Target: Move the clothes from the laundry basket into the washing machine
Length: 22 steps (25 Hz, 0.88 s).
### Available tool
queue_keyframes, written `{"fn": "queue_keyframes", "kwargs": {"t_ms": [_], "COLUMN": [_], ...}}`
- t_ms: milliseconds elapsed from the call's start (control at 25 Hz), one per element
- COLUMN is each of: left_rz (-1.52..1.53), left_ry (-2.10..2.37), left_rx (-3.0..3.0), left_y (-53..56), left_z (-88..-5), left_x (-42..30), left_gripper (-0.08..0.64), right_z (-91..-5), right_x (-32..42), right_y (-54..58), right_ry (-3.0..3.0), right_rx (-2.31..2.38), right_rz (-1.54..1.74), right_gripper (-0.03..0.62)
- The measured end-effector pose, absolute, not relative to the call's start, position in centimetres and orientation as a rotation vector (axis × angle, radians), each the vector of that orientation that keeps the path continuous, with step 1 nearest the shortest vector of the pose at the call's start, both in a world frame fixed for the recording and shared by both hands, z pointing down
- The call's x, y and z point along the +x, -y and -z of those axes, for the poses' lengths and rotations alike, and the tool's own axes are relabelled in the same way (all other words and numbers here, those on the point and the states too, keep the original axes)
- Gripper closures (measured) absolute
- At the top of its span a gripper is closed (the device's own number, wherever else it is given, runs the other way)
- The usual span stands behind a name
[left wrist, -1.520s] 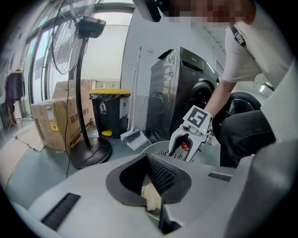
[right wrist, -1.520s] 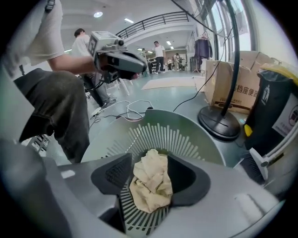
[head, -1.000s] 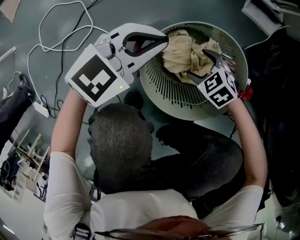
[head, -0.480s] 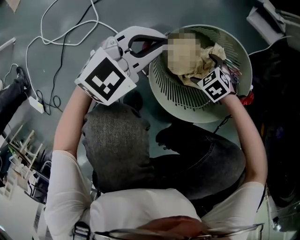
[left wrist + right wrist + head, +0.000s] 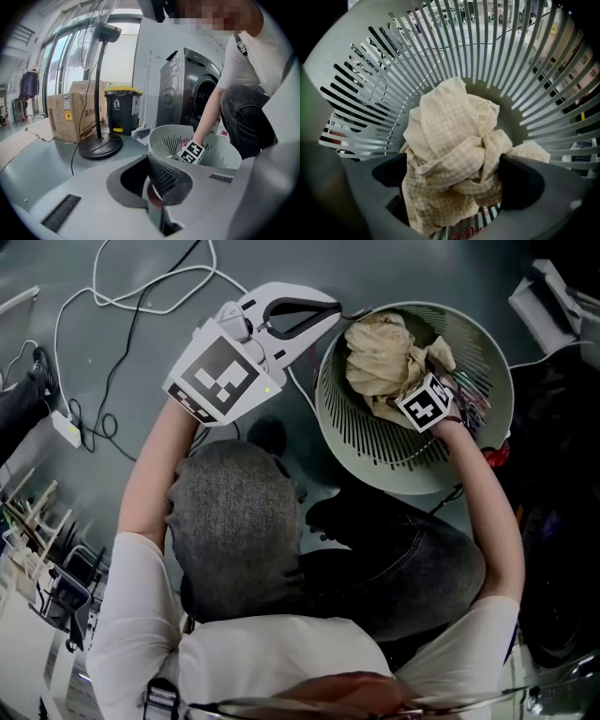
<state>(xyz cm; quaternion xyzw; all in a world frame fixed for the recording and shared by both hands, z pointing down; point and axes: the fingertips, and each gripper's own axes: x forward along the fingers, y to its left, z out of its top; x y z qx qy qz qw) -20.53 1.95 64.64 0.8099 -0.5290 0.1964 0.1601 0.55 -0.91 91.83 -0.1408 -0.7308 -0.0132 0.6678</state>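
Note:
A pale green slatted laundry basket (image 5: 370, 442) stands on the floor with a crumpled beige checked cloth (image 5: 380, 367) in it. My right gripper (image 5: 405, 382) points steeply down inside the basket. Its jaws have just been opening and now stand wide. The beige checked cloth (image 5: 445, 154) bulges up between them, and no pad presses on it. A patterned red garment (image 5: 464, 232) lies under it. My left gripper (image 5: 330, 311) hovers just outside the basket's left rim, jaws together and empty. The washing machine (image 5: 187, 89) stands behind the basket (image 5: 164, 140).
White cables (image 5: 141, 292) and a power strip (image 5: 66, 427) lie on the floor to the left. A fan on a round base (image 5: 99, 146), a cardboard box (image 5: 65, 112) and a black bin with a yellow lid (image 5: 122, 108) stand beyond the basket. My knees are close below the basket.
The right gripper has sunk deeper into the basket onto the beige cloth and its jaws have spread wider. The left gripper has drifted slightly toward the basket rim.

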Motion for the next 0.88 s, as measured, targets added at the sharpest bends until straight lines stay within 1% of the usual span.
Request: {"fn": "queue_keyframes", "kwargs": {"t_ms": [160,440,720,880], "left_rz": [-0.548,-0.498,-0.456,-0.448], "left_ry": [1.525,1.525,1.546,1.546], "left_rx": [2.296,2.276,2.264,2.255], "left_y": [-2.2,-2.2,-1.6,-1.6], "left_z": [-65.4,-65.7,-65.6,-66.0], "left_x": [-20.5,-20.9,-21.4,-21.3], "left_gripper": [0.554,0.554,0.554,0.554], "right_z": [-92.4,-93.2,-94.7,-95.8], "right_x": [-0.5,0.2,0.4,0.1], "right_y": [-0.2,-1.5,-2.1,-1.9], "right_ry": [1.715,1.712,1.648,1.633], "right_rx": [-0.373,-0.523,-0.696,-0.719], "right_rz": [0.137,0.278,0.584,0.628], "right_gripper": [-0.014,-0.015,-0.015,-0.015]}}
